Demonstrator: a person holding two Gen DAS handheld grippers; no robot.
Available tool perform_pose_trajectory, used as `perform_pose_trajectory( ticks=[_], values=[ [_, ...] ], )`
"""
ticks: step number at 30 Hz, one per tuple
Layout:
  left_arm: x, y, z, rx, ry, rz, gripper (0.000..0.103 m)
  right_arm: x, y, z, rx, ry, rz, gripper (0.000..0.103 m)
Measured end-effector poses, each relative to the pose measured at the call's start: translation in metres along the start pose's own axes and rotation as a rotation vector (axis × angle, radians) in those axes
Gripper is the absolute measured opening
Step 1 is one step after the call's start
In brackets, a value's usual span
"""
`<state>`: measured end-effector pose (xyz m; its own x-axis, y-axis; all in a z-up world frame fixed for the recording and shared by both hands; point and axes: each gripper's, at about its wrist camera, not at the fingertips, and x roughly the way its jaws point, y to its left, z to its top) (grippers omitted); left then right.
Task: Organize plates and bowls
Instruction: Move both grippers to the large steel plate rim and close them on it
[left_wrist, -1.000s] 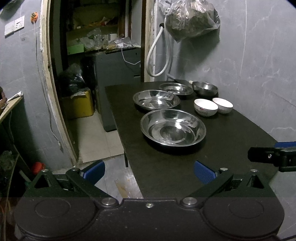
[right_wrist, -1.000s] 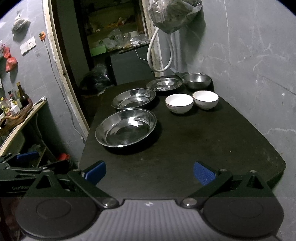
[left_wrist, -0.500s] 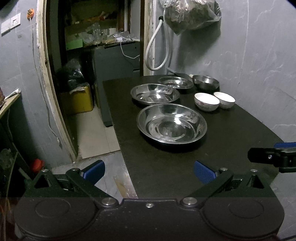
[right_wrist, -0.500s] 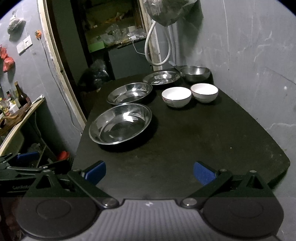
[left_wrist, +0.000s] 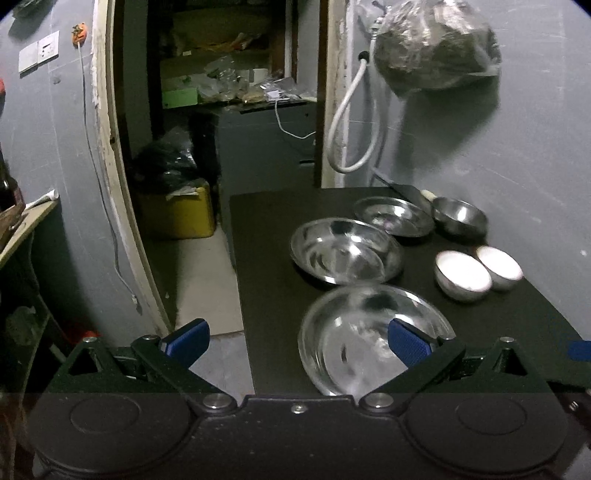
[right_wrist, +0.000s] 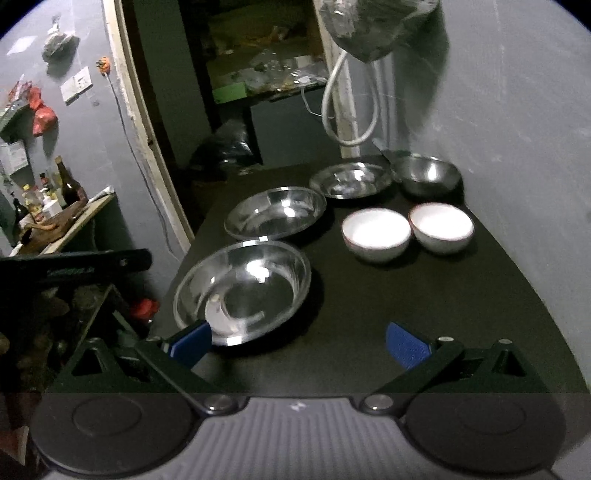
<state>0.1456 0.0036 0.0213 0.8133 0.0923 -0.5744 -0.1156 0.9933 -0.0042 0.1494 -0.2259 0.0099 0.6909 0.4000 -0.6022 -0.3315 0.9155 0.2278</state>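
**Dishes laid out on a dark table**

Steel plates are set in a row on the black table (right_wrist: 424, 302): the nearest plate (right_wrist: 242, 290), a middle plate (right_wrist: 275, 212) and a far plate (right_wrist: 351, 179), with a steel bowl (right_wrist: 426, 175) beside the last. Two white bowls (right_wrist: 406, 230) are placed side by side near the wall. The left gripper (left_wrist: 297, 338) and right gripper (right_wrist: 297, 338) are both spread wide, with nothing held. Bottles on a side shelf (right_wrist: 55, 201) are shown only in the right view.

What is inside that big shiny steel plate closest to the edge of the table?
Nothing that shows: the nearest steel plate holds only light reflections on bare metal. Its near rim is partly covered by a blue finger of the right hand-held gripper, so that strip cannot be seen.
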Motion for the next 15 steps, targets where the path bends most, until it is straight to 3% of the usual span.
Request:
perform_pose_trajectory(
  ticks=[9, 15],
  values=[
    [0.087, 0.029, 0.063, -0.077, 0.117, -0.017, 0.102, 0.061, -0.005, 0.063, 0.0, 0.012, 0.075, 0.103],
    [0.156, 0.045, 0.088, -0.056, 0.169, -0.102, 0.102, 0.122, 0.003, 0.093, -0.016, 0.026, 0.031, 0.103]
  ],
)
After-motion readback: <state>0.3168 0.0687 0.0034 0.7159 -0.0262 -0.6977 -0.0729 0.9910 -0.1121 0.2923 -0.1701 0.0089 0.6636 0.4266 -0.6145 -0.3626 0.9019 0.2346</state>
